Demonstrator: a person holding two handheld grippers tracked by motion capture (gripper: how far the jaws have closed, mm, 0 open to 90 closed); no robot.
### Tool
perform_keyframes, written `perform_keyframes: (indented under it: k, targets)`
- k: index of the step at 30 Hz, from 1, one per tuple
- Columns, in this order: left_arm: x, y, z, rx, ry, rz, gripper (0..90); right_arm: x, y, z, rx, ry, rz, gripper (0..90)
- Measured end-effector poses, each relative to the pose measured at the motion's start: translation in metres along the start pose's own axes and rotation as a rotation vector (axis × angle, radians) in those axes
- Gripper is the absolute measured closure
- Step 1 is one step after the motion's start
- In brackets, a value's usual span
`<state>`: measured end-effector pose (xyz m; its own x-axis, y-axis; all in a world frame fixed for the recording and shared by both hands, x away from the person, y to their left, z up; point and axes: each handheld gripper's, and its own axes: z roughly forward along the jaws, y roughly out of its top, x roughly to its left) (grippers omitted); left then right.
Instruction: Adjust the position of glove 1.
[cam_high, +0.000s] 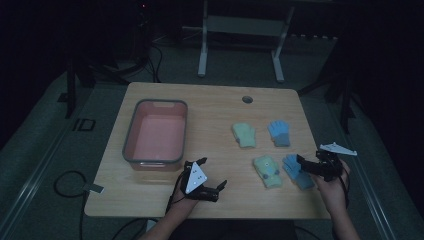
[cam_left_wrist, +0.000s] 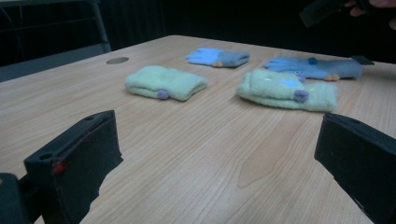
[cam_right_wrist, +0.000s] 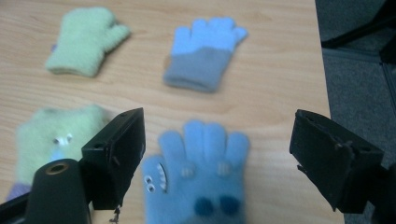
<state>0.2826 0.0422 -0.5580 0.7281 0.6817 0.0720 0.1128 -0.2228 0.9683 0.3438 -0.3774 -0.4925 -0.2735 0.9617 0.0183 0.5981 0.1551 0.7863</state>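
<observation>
Four small gloves lie on the right half of the wooden table. At the back are a plain green mitten and a two-tone blue glove. Nearer me are a green mitten with a face and a blue glove with a face. My right gripper hovers open above the blue face glove, its jaws wide on either side and clear of it. My left gripper rests low near the table's front edge, open and holding nothing, pointing at the gloves.
A pink bin with a grey rim stands empty on the table's left half. A round cable hole sits near the back edge. Bare wood lies between the bin and the gloves. A metal stand is on the floor behind.
</observation>
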Motion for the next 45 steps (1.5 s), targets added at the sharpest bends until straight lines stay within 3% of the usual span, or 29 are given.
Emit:
perform_keyframes:
  k: [10,20,26,36,45]
  targets:
    - [0.001,0.000,0.000,-0.002,-0.001,-0.006,0.0,0.014,0.027,0.005,-0.004,0.039,-0.042,19.1]
    - [0.002,0.000,0.000,-0.004,-0.004,-0.012,0.0,0.035,0.049,0.014,0.005,0.099,-0.116,23.1]
    - [0.001,0.000,-0.001,-0.005,-0.005,-0.010,0.0,0.045,0.060,0.020,-0.002,0.128,-0.127,24.4]
    - [0.001,0.000,0.000,-0.005,-0.006,-0.009,0.0,0.068,0.077,0.040,0.007,0.192,-0.193,29.2]
    - [0.002,0.000,-0.001,-0.007,-0.009,-0.010,0.0,0.091,0.084,0.068,0.039,0.238,-0.254,34.5]
